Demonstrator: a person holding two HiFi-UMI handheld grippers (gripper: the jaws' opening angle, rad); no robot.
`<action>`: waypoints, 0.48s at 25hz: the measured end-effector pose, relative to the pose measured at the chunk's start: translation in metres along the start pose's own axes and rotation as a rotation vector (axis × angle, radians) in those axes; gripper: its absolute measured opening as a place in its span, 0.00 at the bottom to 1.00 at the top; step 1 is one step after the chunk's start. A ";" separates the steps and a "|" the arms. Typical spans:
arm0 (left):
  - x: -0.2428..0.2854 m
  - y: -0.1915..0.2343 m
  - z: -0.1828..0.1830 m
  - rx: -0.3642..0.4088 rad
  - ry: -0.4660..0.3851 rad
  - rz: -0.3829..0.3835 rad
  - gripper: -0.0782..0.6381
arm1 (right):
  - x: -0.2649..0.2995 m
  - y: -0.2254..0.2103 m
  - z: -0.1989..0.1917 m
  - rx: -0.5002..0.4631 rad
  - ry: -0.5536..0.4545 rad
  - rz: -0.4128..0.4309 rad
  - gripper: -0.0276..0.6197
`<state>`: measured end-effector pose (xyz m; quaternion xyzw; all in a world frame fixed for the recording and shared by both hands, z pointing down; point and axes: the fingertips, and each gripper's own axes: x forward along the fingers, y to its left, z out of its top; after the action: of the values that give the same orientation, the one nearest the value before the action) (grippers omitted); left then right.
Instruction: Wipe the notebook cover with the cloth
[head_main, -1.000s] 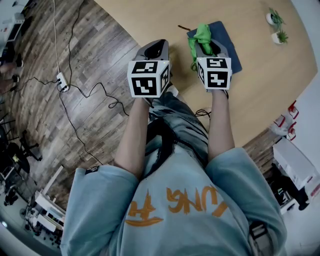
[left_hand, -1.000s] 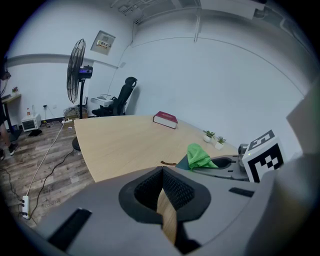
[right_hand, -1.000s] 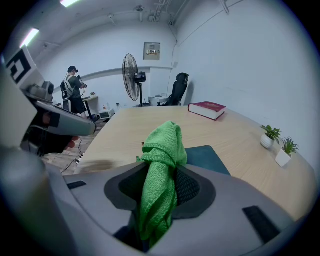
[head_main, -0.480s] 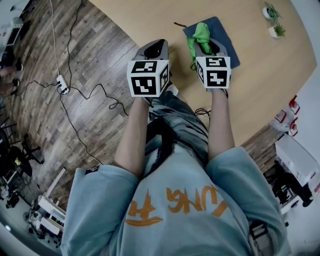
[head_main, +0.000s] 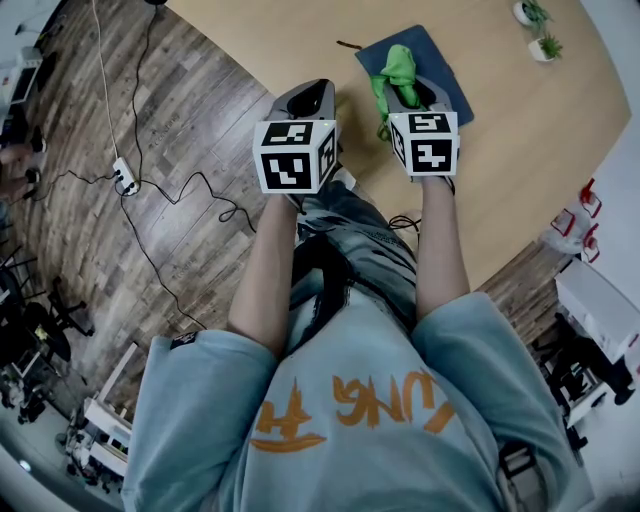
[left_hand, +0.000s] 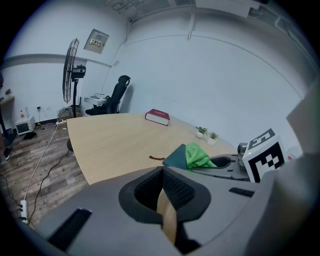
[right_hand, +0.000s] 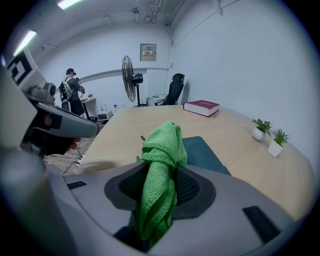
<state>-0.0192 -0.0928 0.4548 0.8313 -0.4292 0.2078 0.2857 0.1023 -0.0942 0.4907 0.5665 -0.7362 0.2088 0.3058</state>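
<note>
- Right gripper (right_hand: 159, 187) pinches the green cloth (right_hand: 161, 155) by the notebook (right_hand: 204, 152); left gripper (left_hand: 166, 202), pressed together and empty, stands left of it.
- Potted plants (right_hand: 259, 129) stand right of the notebook.
- Red book (right_hand: 201, 107) beyond the notebook: gripper views only.

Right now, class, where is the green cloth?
The green cloth is clamped in the right gripper, seen right of centre in the head view, over the near edge of the dark blue notebook on the wooden table.
</note>
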 end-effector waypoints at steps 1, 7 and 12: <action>0.000 -0.002 0.000 0.003 0.001 -0.002 0.13 | -0.001 0.000 -0.001 0.001 0.000 0.000 0.24; 0.002 -0.010 -0.002 0.020 0.009 -0.022 0.13 | -0.006 -0.002 -0.005 0.013 0.001 -0.003 0.24; 0.005 -0.019 -0.004 0.036 0.016 -0.042 0.13 | -0.012 -0.005 -0.010 0.020 0.000 -0.009 0.24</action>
<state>-0.0008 -0.0842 0.4547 0.8435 -0.4054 0.2160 0.2783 0.1119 -0.0804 0.4898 0.5729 -0.7314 0.2148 0.3013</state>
